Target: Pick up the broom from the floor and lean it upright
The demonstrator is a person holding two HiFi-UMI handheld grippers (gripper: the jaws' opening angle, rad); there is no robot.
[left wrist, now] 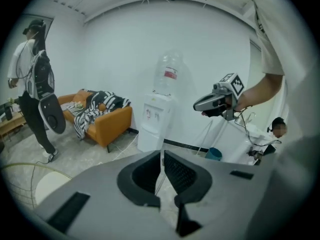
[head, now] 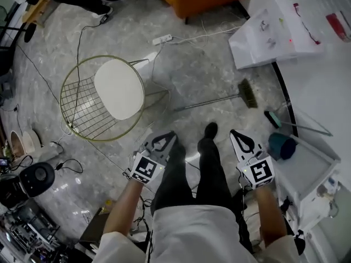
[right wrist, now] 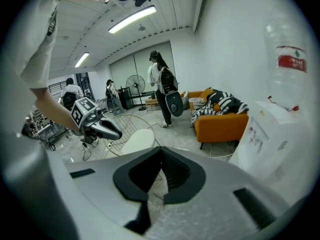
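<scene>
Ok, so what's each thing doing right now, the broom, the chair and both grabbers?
Broom: lying flat on the floor, untouched.
Wire chair: standing upright, nobody on it.
Left gripper: shut, empty.
Right gripper: shut, empty.

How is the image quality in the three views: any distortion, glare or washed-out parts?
Head view: wide-angle, fairly sharp; the broom is clear, and the glossy floor shows pale glare at lower left. Left gripper view: strong fisheye with black corners; the water bottle fades into the white wall. Right gripper view: same fisheye; the ceiling lamp is overexposed.
</scene>
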